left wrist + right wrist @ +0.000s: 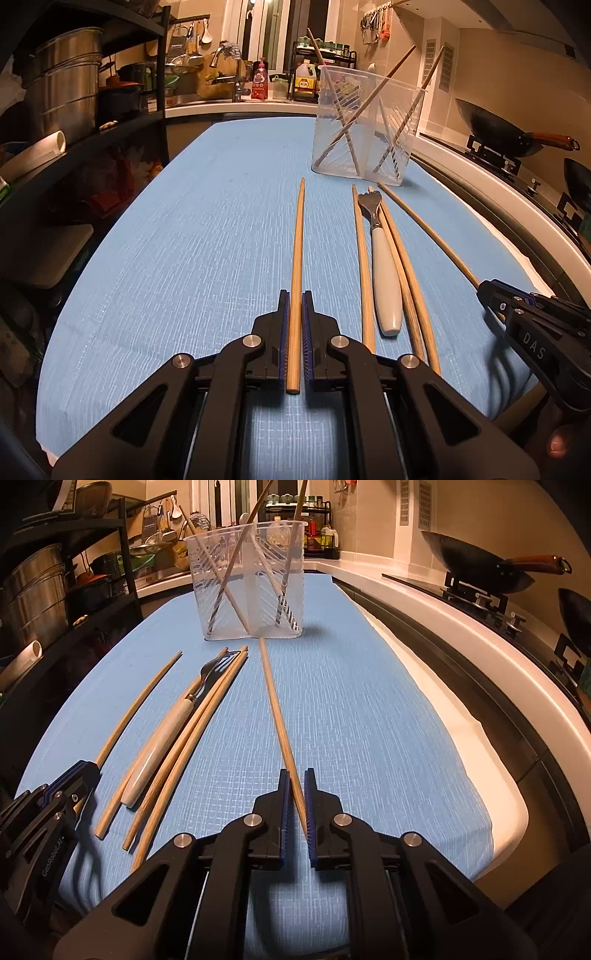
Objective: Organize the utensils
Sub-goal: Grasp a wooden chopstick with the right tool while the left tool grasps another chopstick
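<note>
Nearest us, the left hand-held gripper (294, 295) is pinching a chopstick (297, 258) by its butt end, its tip reaching toward the holder. The right hand-held gripper (295, 775) is likewise pinching a second chopstick (275, 705), held a little askew between the pads, its tip almost at the foot of the holder. Whether either stick is clear of the blue desk (184, 240) we cannot tell.

Between the two held sticks, a fork (382, 266) with a white handle lies among three loose chopsticks (364, 273), all untouched on the desk.

Farther off stands the clear holder (365, 129), upright, with a few chopsticks leaning inside; which compartment each sits in we cannot make out.

We judge the job roughly at its midpoint: some sticks are stowed, two are in hand, and the fork and three sticks remain.
</note>
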### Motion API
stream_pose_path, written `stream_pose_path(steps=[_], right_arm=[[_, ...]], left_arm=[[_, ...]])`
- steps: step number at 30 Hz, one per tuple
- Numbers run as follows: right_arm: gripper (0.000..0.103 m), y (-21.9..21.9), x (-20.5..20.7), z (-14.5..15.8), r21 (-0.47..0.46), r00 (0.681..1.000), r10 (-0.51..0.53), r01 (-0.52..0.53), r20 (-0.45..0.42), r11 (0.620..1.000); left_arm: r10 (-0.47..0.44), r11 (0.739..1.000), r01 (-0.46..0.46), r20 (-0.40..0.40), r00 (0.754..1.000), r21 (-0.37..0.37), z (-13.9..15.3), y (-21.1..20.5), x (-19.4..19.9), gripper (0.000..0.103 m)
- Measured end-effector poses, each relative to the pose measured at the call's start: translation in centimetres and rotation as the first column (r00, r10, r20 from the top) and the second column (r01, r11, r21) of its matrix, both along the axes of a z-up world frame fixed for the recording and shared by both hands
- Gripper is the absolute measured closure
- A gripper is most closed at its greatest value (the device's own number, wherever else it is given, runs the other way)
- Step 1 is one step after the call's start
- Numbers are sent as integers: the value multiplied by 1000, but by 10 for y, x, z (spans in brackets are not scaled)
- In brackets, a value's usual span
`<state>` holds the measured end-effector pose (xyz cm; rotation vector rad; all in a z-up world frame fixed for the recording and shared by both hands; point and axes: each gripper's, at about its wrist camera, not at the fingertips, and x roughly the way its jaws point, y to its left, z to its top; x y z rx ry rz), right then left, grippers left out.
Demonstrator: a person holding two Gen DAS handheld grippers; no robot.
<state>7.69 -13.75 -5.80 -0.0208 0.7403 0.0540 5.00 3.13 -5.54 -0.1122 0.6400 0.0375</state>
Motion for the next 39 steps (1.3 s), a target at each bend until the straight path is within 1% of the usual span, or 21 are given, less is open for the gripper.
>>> stream_pose_path(steps=[10, 16, 19, 36, 39], right_arm=[[97, 0, 0, 0, 4, 1000, 0, 0, 0, 1000], [97, -1, 0, 0, 2, 1000, 0, 0, 0, 1000], [97, -1, 0, 0, 1, 1000, 0, 0, 1, 1000], [97, -2, 1, 0, -6, 1000, 0, 0, 4, 1000], [97, -1, 1, 0, -4, 1000, 1, -1, 3, 1000]], left_arm=[[13, 1000, -13, 2, 1000, -4, 0, 3, 0, 96], [24, 1000, -24, 6, 1000, 1, -1, 2, -3, 96], [25, 1000, -25, 6, 1000, 16, -1, 0, -4, 96], [46, 999, -47, 28, 999, 22, -3, -5, -14, 96], [47, 999, -47, 30, 998, 13, -3, -4, -15, 96]])
